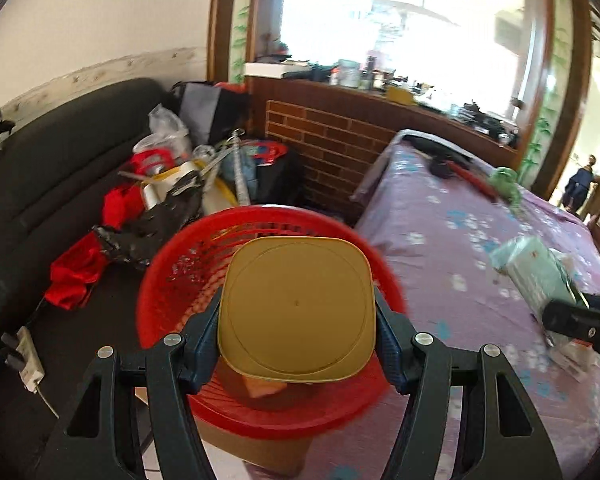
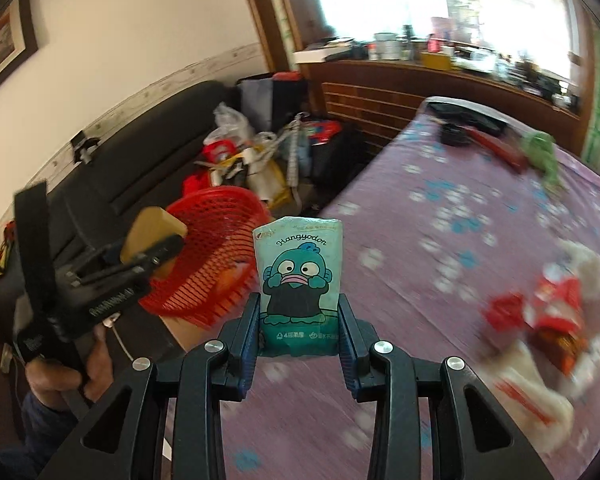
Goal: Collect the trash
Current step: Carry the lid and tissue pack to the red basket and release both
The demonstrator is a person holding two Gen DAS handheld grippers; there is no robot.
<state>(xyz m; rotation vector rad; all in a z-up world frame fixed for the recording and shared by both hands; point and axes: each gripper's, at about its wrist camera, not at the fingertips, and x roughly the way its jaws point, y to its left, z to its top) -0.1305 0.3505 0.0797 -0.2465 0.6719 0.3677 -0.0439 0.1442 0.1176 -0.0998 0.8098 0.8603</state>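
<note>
My left gripper (image 1: 298, 322) is shut on a tan square container (image 1: 296, 280) and holds it over a red mesh basket (image 1: 260, 213). The right wrist view shows that gripper (image 2: 156, 254) from the side, with the tan container (image 2: 152, 222) at the red basket's (image 2: 220, 248) near rim. My right gripper (image 2: 300, 312) is shut on a teal tissue pack (image 2: 298, 264) printed with a cartoon fish, above the purple bed just right of the basket. In the left wrist view the tissue pack (image 1: 536, 272) and right gripper (image 1: 572, 316) sit at the right edge.
A purple bedsheet (image 2: 440, 208) with paw prints fills the right side. Red and white wrappers (image 2: 548, 312) lie on it, and a green item (image 2: 540, 152) farther back. The basket rests on a cardboard box (image 1: 268, 448). A black sofa (image 1: 60, 160) holds piled clutter (image 1: 172, 184).
</note>
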